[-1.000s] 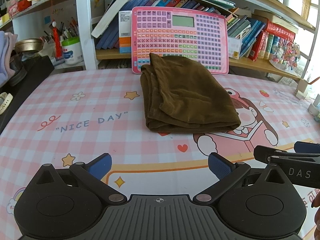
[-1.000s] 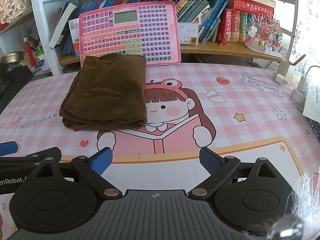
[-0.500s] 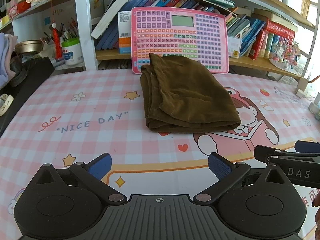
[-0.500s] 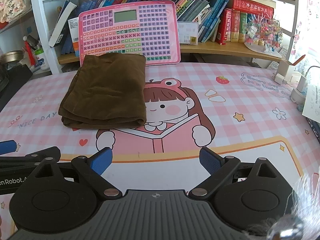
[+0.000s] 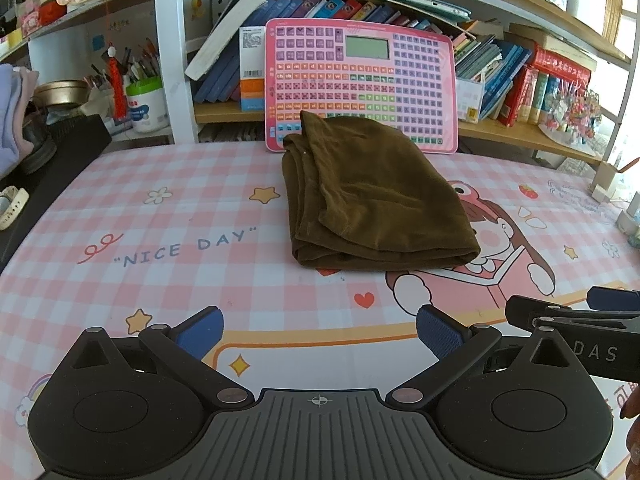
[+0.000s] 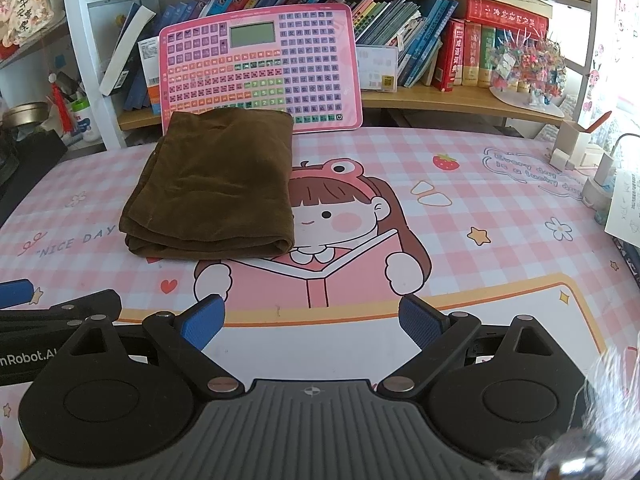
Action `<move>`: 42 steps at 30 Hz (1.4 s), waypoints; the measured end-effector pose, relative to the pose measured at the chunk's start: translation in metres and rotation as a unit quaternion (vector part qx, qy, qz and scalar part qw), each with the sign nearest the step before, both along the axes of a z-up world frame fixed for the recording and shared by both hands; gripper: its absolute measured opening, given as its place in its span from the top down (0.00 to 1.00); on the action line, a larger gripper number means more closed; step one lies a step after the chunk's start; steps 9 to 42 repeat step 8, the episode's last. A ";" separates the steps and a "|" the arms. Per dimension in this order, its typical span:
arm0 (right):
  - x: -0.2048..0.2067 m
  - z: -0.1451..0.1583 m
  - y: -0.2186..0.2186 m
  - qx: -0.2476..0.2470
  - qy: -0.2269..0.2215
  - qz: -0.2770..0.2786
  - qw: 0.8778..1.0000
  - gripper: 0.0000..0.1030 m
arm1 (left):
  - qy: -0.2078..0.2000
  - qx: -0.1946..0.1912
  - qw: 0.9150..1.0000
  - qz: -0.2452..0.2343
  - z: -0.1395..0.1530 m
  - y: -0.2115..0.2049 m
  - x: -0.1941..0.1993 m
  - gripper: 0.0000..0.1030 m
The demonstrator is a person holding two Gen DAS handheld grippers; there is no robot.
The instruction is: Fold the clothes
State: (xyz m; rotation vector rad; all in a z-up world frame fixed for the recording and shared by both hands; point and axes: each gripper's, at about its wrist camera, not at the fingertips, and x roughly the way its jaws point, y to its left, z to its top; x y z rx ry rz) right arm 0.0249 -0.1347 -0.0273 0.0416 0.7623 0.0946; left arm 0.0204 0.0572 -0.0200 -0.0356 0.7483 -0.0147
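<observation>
Brown velvety cloth, folded into a soft, thick rectangle, lies on the counter against the pink keyboard toy; left gripper and right gripper hover near it, jaws apart, empty.

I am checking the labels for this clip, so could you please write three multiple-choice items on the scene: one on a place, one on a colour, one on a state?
1. Where does the cloth lie?
A. on the table mat, in front of the pink board
B. on the bookshelf
C. in the right gripper

2. What colour is the cloth?
A. white
B. brown
C. blue

3. How do the two grippers stand?
A. both shut on the cloth
B. one open, one shut
C. both open and empty

Answers: 1 A, it rests on the table mat against the pink board. 2 B, plain brown. 3 C, the left gripper and right gripper show spread fingers, short of the cloth.
</observation>
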 end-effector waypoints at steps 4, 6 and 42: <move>-0.001 0.000 0.001 0.000 -0.001 0.000 1.000 0.09 | -0.001 -0.002 1.000 0.000 0.001 0.000 -0.001 0.00; -0.001 0.000 0.001 0.000 -0.001 0.000 1.000 0.09 | -0.002 -0.003 1.000 -0.001 0.001 0.000 -0.001 0.00; -0.001 0.000 0.001 0.000 -0.002 0.000 1.000 0.09 | 0.000 -0.003 1.000 -0.001 0.001 0.000 -0.001 0.00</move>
